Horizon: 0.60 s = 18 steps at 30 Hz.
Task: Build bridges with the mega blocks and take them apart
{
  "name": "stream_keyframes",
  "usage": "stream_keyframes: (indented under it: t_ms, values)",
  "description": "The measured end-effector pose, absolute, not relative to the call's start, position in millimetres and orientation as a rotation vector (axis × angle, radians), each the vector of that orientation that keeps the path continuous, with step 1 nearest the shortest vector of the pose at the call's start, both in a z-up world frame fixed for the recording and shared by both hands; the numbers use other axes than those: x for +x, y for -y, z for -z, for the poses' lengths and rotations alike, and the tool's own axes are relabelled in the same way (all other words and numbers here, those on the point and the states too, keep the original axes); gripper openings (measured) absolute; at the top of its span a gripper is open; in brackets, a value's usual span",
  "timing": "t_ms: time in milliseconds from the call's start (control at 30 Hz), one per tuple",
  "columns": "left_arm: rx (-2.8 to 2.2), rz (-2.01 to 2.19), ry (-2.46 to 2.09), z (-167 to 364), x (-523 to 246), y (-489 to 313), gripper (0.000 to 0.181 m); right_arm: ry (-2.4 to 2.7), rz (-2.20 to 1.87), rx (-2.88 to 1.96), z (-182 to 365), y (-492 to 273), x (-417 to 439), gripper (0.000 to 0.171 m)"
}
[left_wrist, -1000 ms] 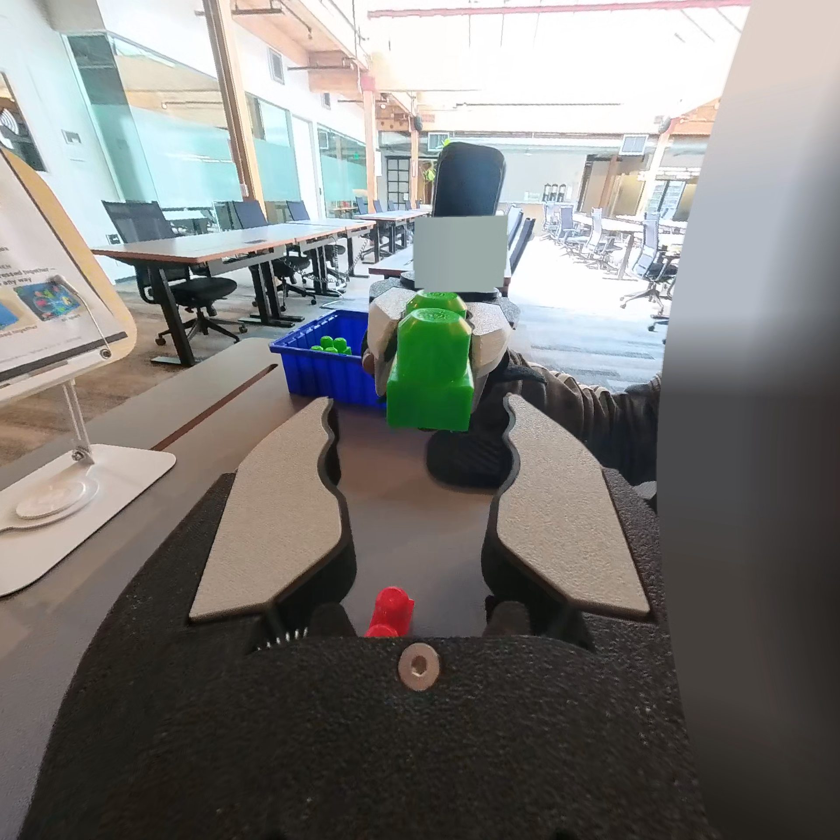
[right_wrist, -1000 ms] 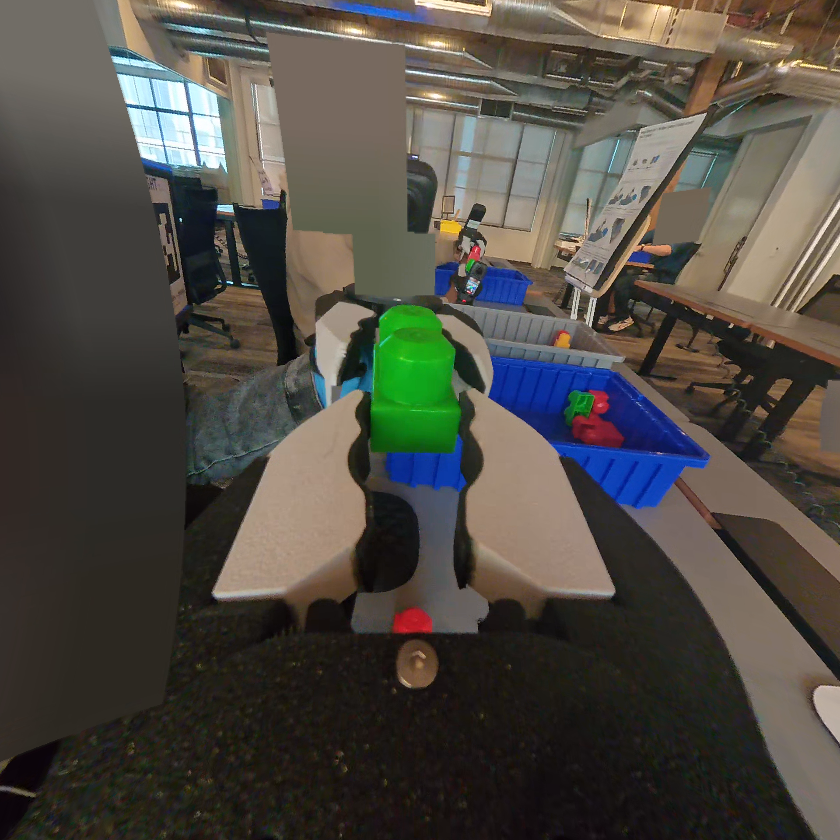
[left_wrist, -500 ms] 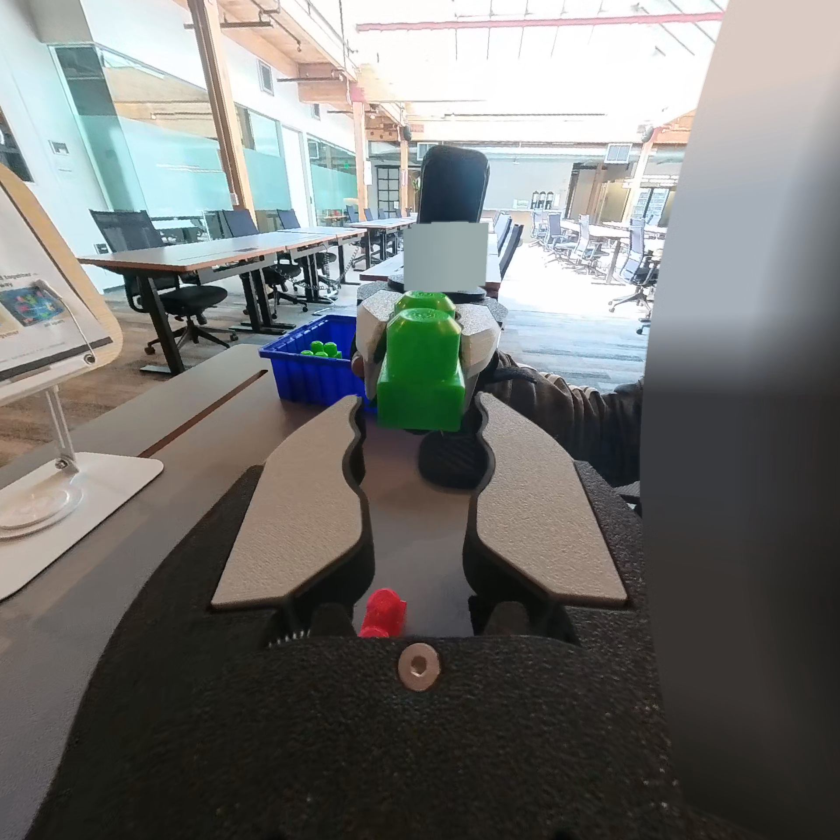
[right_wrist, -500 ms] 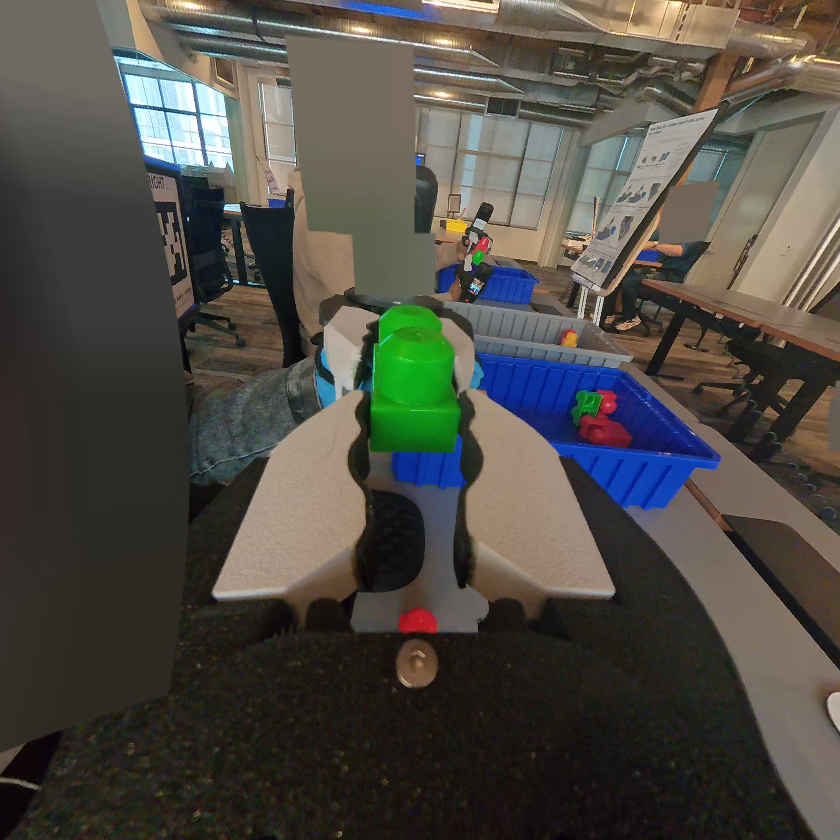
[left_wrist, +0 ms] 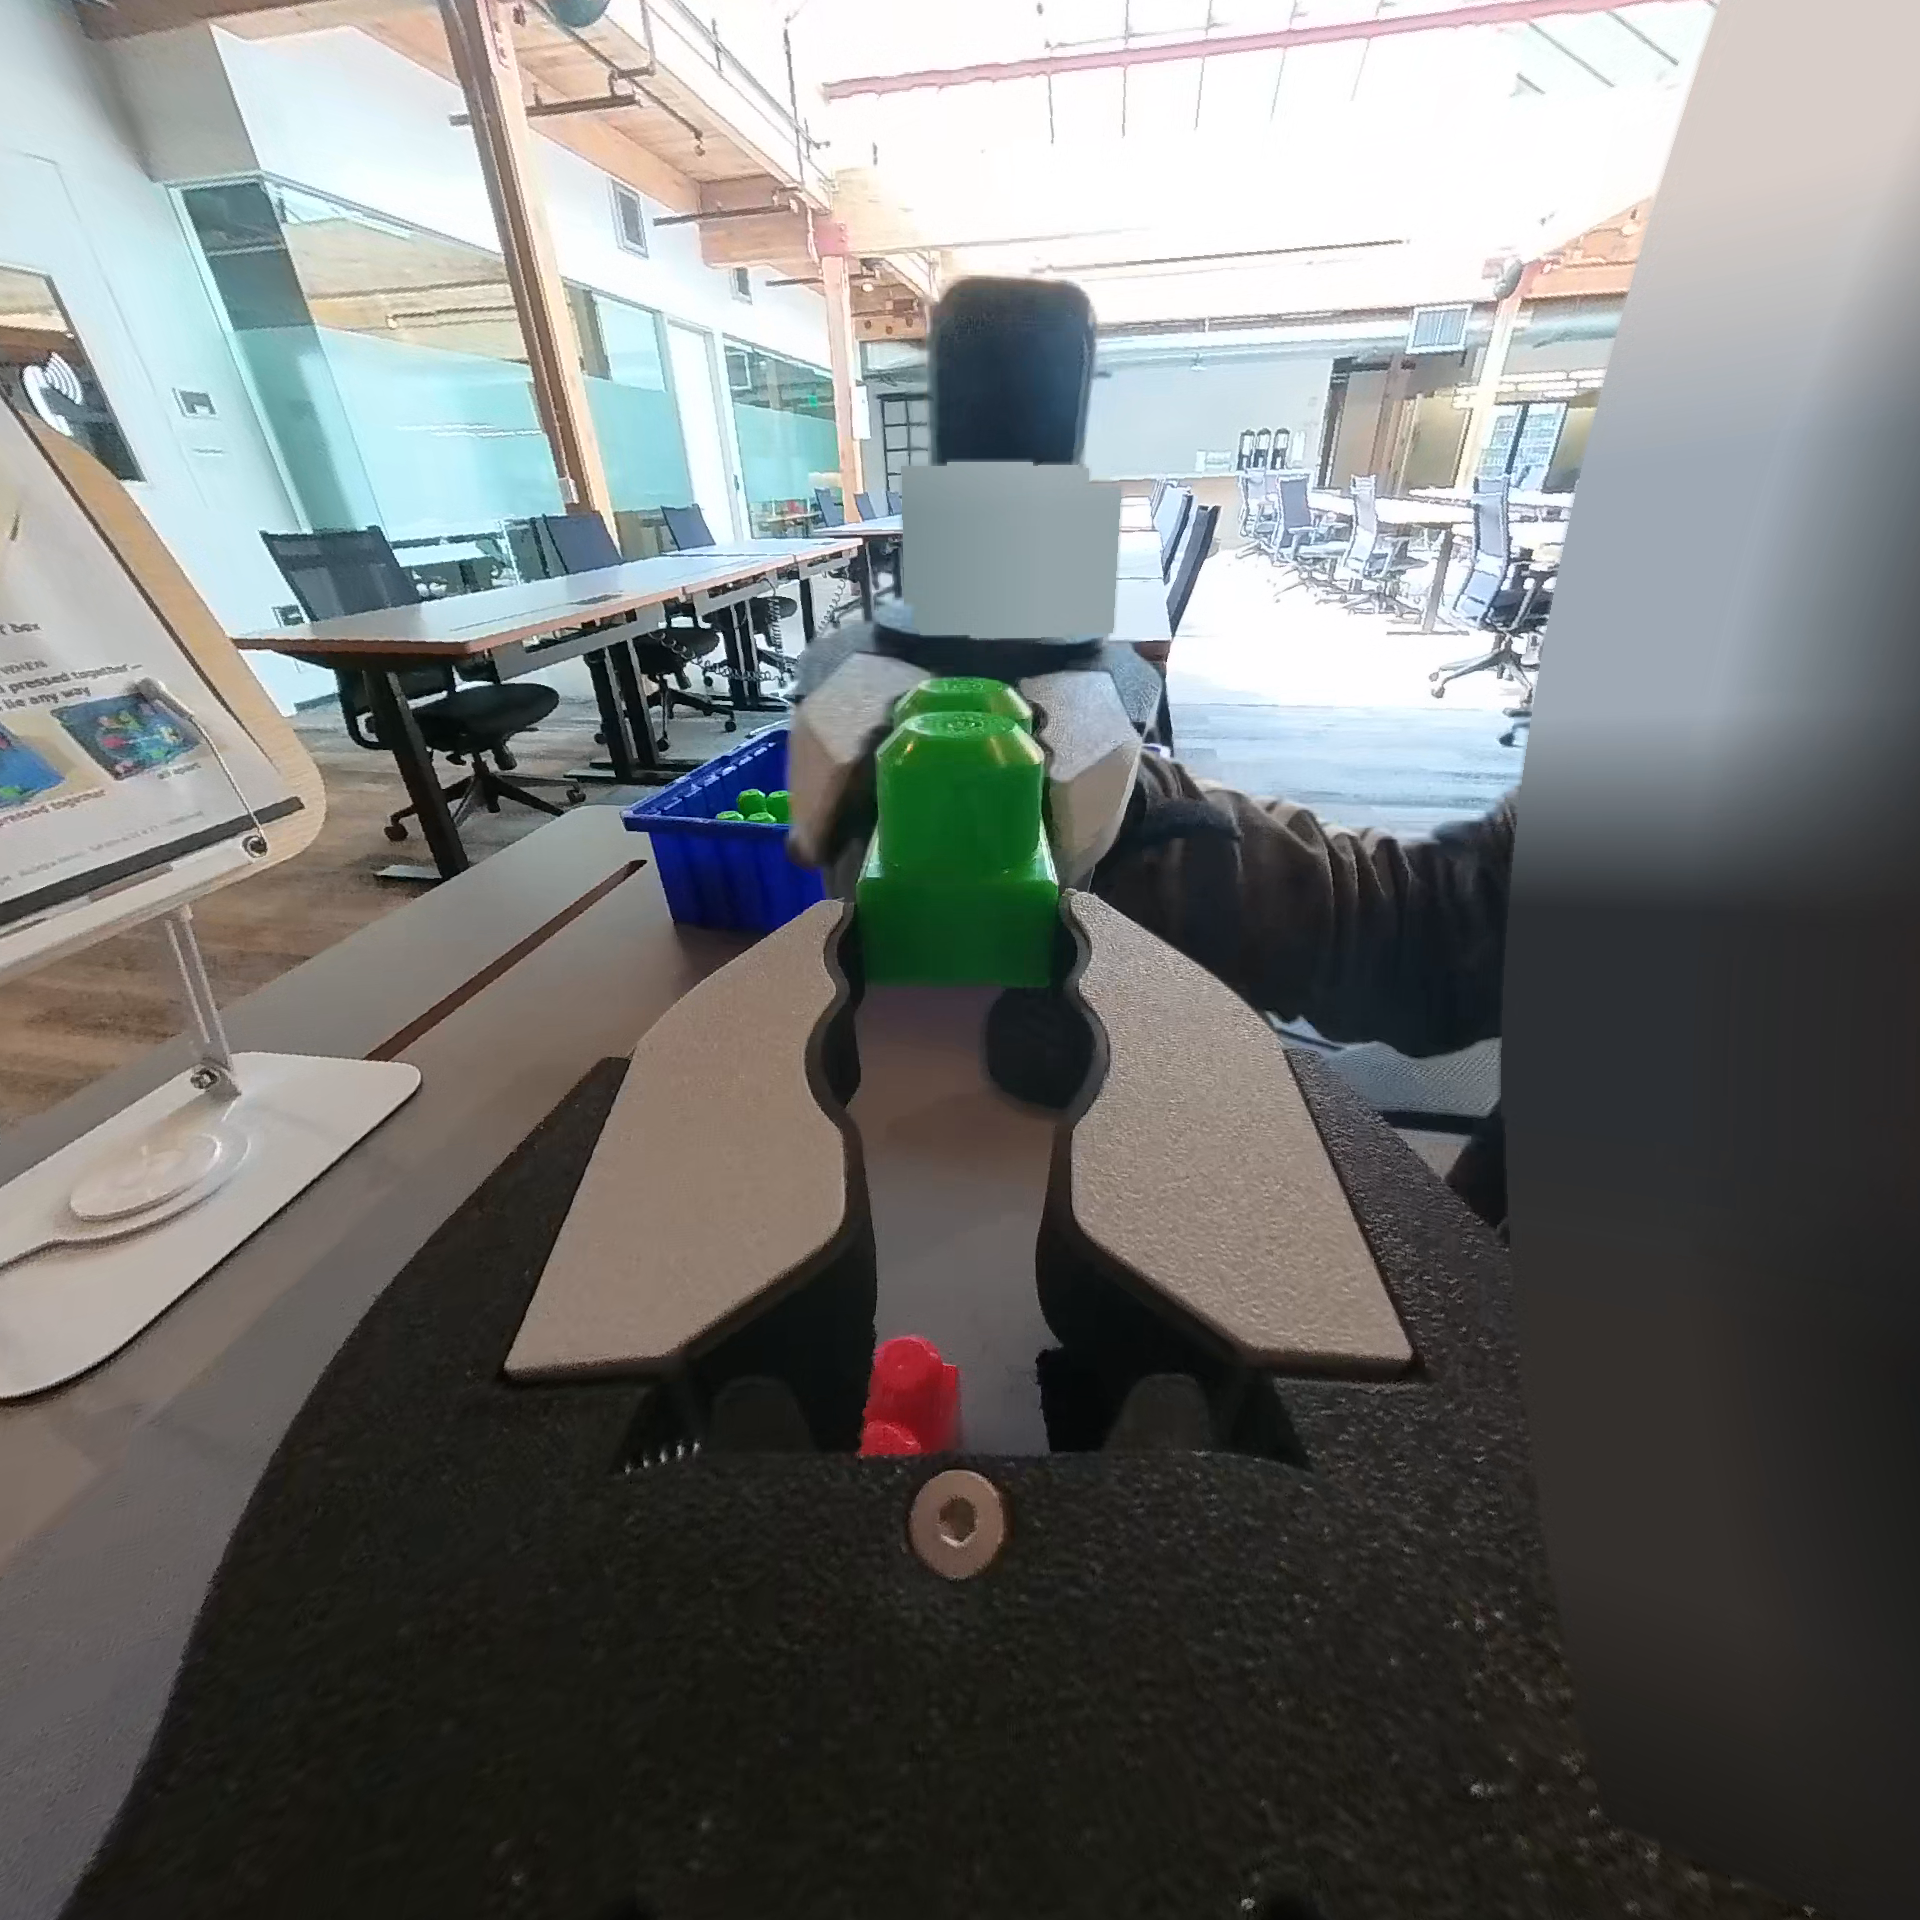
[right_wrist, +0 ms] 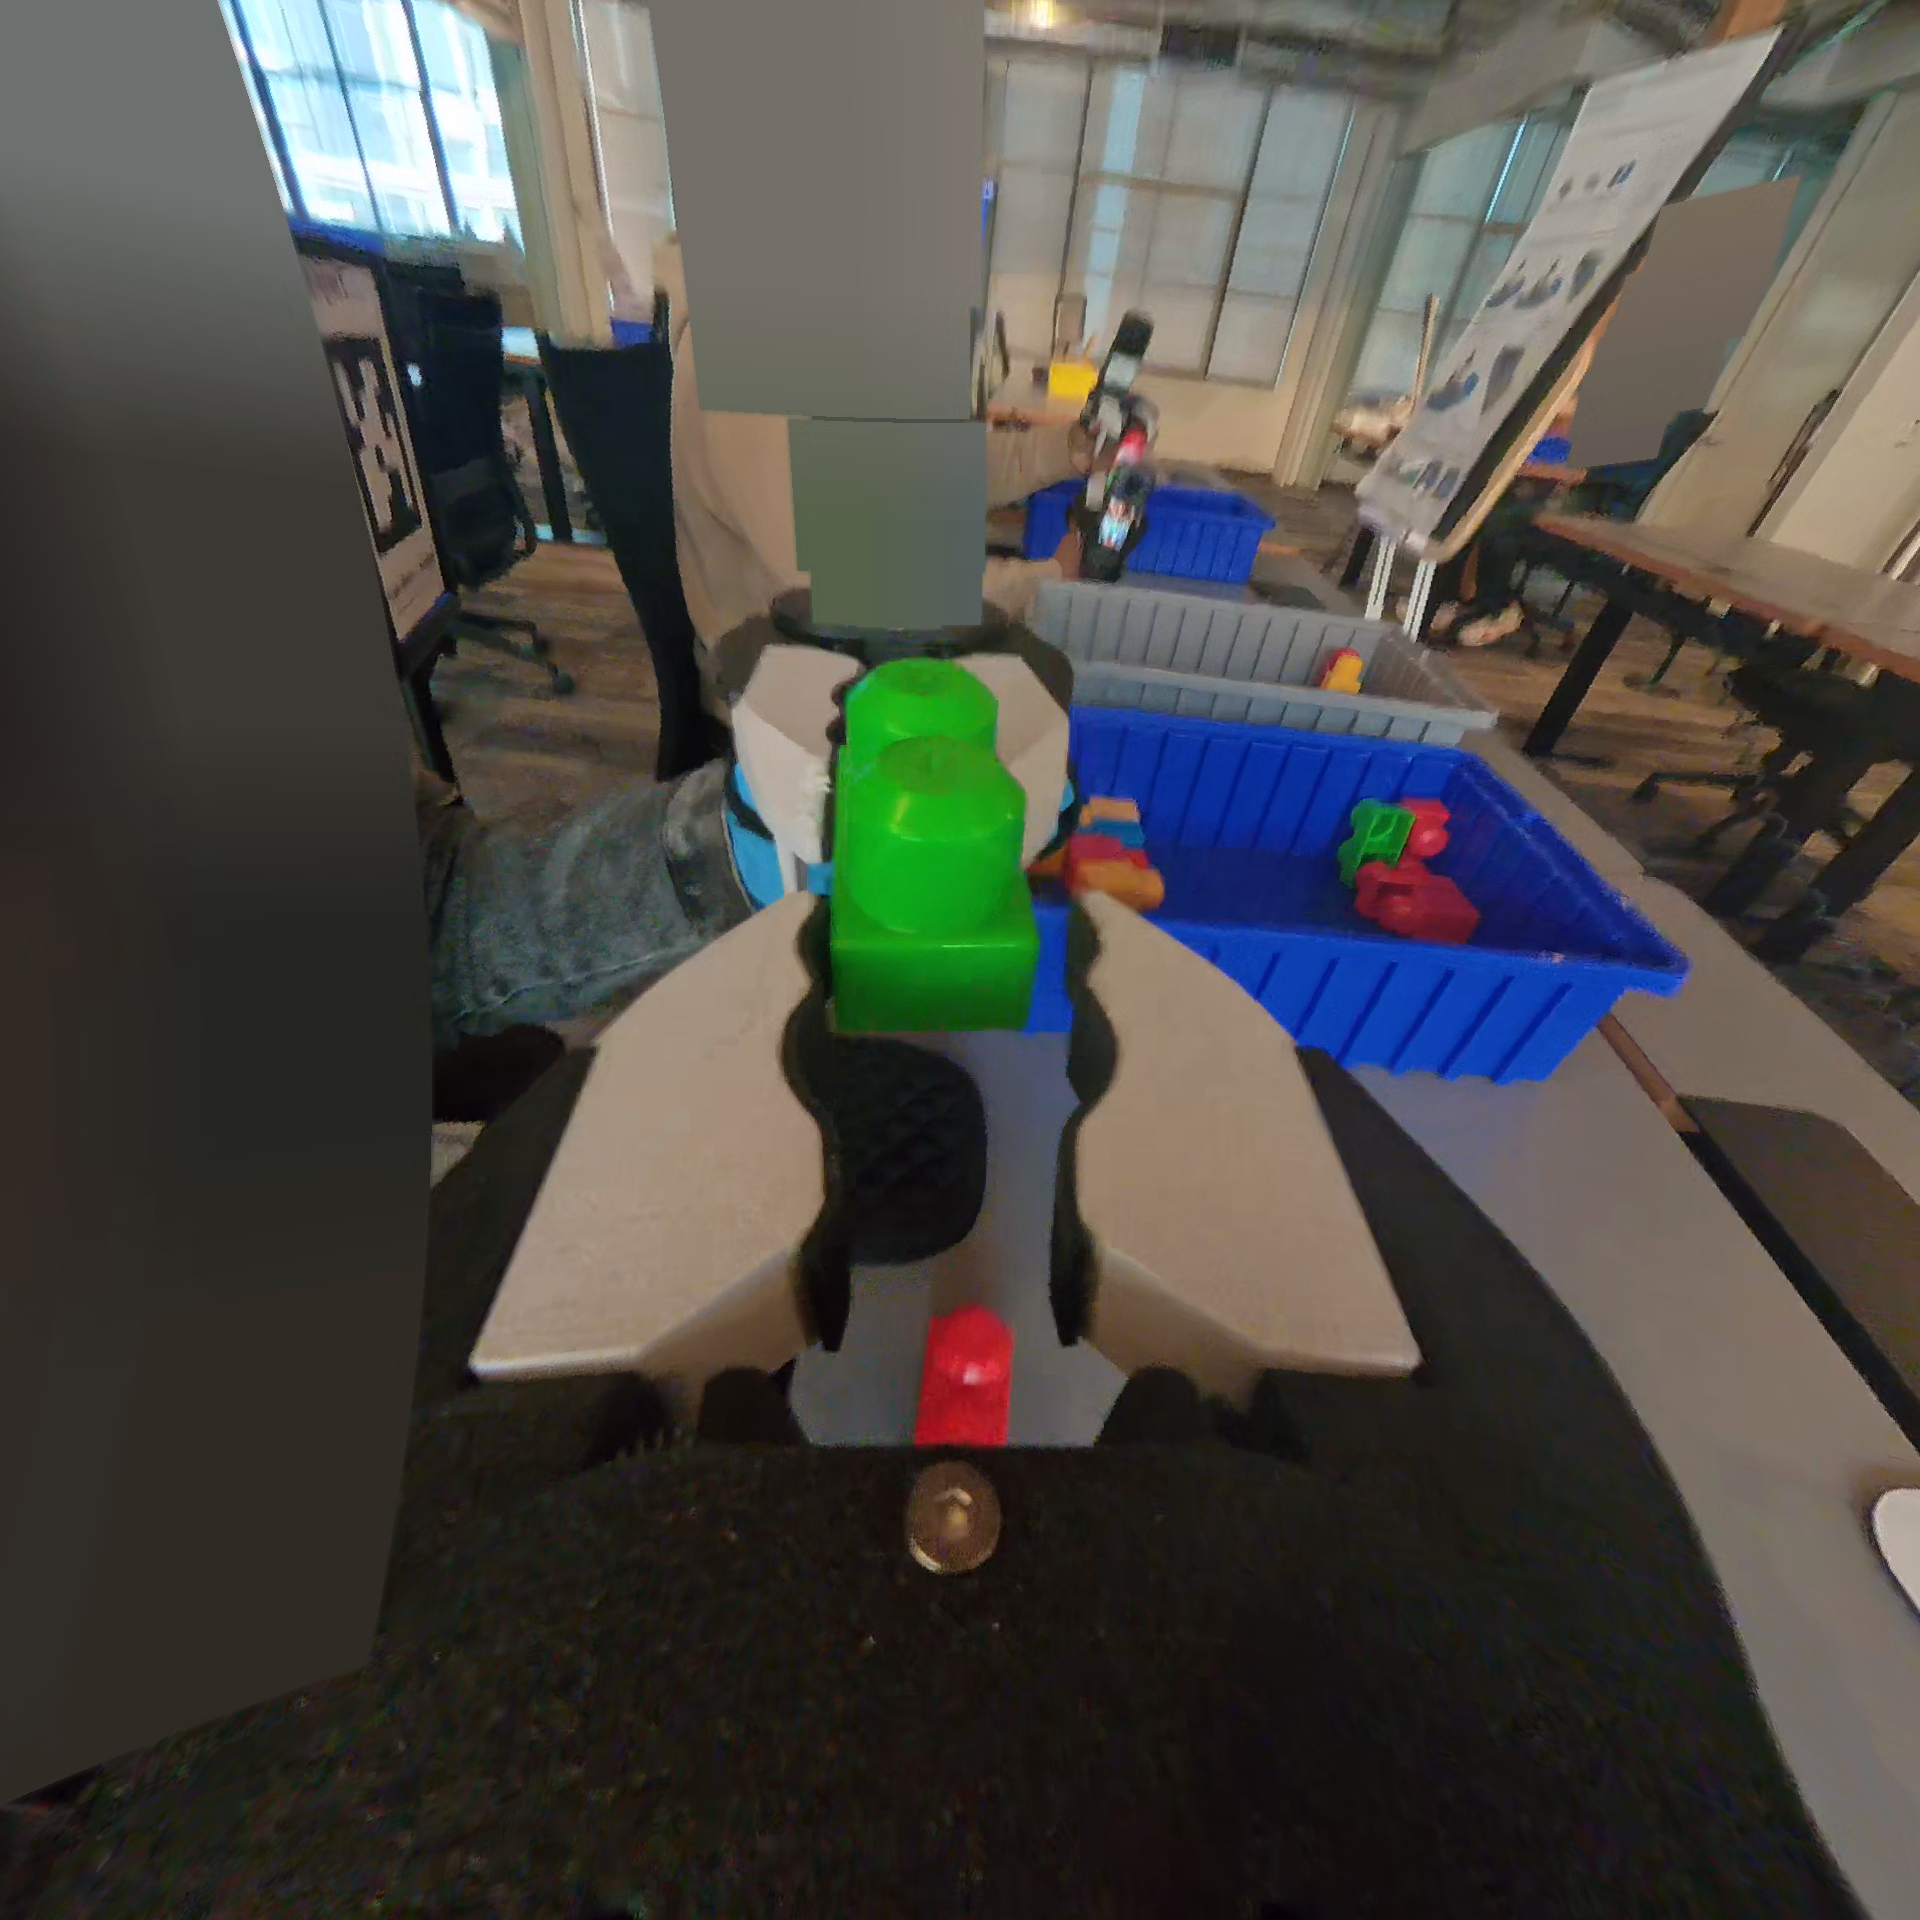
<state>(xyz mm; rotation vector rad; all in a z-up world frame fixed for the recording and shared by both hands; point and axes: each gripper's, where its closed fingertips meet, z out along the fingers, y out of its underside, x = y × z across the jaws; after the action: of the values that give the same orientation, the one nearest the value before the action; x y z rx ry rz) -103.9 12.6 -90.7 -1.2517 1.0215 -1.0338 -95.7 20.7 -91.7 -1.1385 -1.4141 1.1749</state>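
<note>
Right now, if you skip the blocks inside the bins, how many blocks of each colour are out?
Green: 1, the green block, held between the left gripper and the right gripper.
Red: 1, the red block, lying on the table.
Total: 2

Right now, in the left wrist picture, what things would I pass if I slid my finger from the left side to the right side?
Sign on its stand → blue bin → green block → person's dark sleeve. The little red block is left out, since it sits right below the green one.
</note>
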Motion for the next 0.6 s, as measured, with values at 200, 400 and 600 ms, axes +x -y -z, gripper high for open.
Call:
stream_keyframes:
  t_ms: [200, 400, 600]
  values:
    - [-1.277, 0.998, -1.030, 99.1, -103.8, -9.9, 0.035, 1.748, -0.999, -1.358, 94.5, -25.1, -89.4, 0.070]
    - [-1.286, 0.976, -1.007, 104.9, -103.1, -9.5, 0.035, 2.162, -0.610, -1.567, 97.8, -21.4, -86.2, 0.070]
    - [-1.286, 0.947, -0.990, 109.6, -103.6, -9.7, 0.034, 2.376, -0.358, -1.666, 115.0, -15.4, -91.2, 0.059]
